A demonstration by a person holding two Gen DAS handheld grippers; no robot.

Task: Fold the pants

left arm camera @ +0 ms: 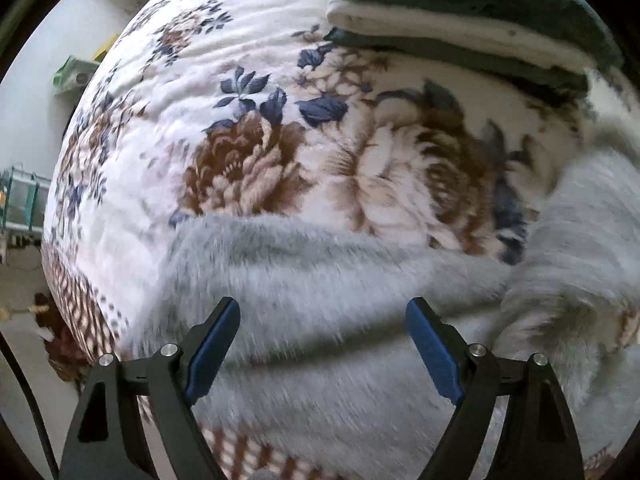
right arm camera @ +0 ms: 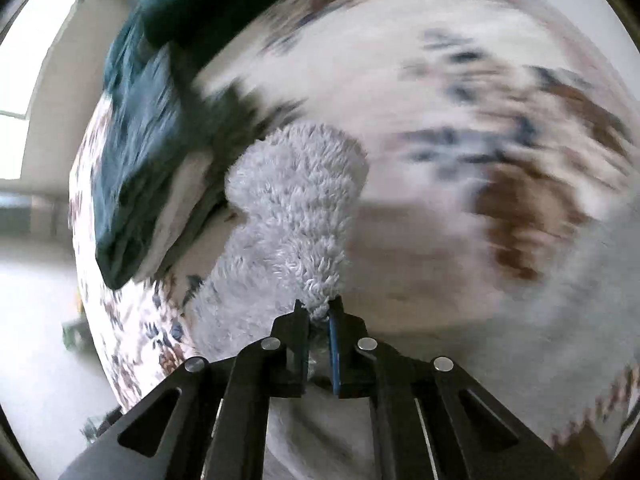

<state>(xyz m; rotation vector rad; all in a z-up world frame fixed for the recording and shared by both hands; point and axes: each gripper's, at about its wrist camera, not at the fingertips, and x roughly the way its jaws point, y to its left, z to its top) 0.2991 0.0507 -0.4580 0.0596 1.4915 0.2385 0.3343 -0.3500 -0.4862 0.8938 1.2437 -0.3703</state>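
The pants [left arm camera: 320,280] are light grey and fluffy, lying crumpled on a floral blanket [left arm camera: 248,152]. My left gripper [left arm camera: 322,312] is open, its blue-padded fingers spread just above the grey fabric, holding nothing. My right gripper [right arm camera: 318,312] is shut on a bunched end of the pants [right arm camera: 296,208], which stands up from the fingertips above the blanket [right arm camera: 420,92]. The right wrist view is blurred by motion.
A stack of folded clothes, dark teal and white [left arm camera: 460,20], lies on the blanket at the far right; it also shows in the right wrist view [right arm camera: 140,140] at the left. The bed edge and floor [left arm camera: 24,360] are at the left.
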